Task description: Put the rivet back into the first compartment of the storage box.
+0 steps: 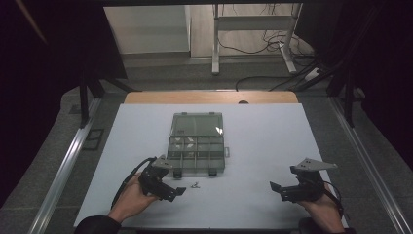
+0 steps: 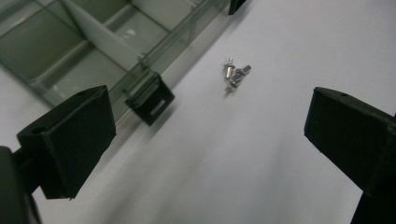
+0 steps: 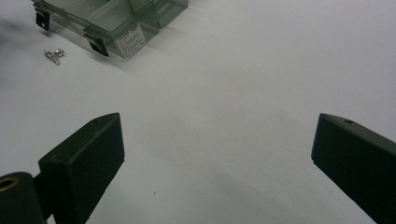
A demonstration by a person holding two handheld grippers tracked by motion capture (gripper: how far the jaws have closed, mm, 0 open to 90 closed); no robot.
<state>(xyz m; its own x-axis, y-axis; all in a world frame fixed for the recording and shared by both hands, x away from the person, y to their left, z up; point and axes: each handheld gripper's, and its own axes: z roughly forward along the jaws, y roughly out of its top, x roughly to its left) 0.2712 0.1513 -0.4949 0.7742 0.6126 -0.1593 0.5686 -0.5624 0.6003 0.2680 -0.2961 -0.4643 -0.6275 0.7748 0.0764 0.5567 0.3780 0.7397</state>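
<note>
1. The left gripper [image 1: 168, 187], a black two-jaw tool with a grey three-cornered top plate, is hovering low over the white table sheet [image 1: 263, 146], near the front left corner of the box. Its jaws are standing wide apart and are holding nothing.

2. A small cluster of silver metal screws [image 2: 236, 74] is lying loose on the white sheet. In the left gripper view the cluster is sitting ahead of the jaws, beyond their tips and roughly on the line between them, slightly nearer the right-hand jaw. Neither jaw is touching it.

3. In the high view the screws [image 1: 195, 185] are resting just in front of the box's near edge, just beside the left gripper's tips.

4. The clear smoky-green plastic compartment box [image 1: 196, 152] is lying open at the middle of the sheet, its lid folded back on the far side. Two black latches are hanging along its near edge; one black latch [image 2: 150, 99] is showing just beyond the left-hand jaw in the left gripper view.

5. The right gripper [image 1: 282, 191], of the same black build, is hovering over bare sheet at the right, well apart from box and screws. Its jaws are also spread wide and empty.

6. In the right gripper view the box [image 3: 112, 21] and screws [image 3: 53, 55] are lying far off at upper left.
</note>
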